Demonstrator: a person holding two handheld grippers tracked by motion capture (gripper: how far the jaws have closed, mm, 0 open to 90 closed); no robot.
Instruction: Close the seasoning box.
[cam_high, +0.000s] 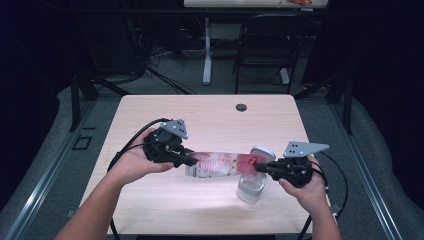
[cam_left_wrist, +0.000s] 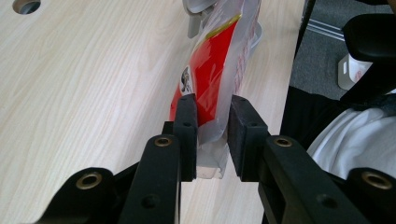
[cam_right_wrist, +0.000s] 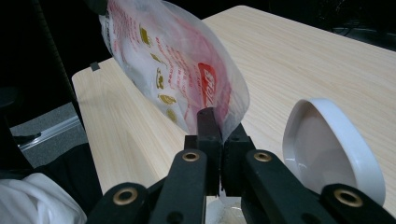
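both jaws are clamped on the pouch (cam_high: 220, 165), our left gripper (cam_high: 186, 159) and right gripper (cam_high: 261, 168) each pinching one end above the worktop (cam_high: 210, 117). it lies level, long axis running left to right. pull unevenly and we risk spilling beside the jar (cam_high: 250, 187) under its right end

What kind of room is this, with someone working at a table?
Probably a lab or recording studio, not a home: a lone wooden table ringed by dark curtains, loose cables across the grey floor, and a black office chair behind it.
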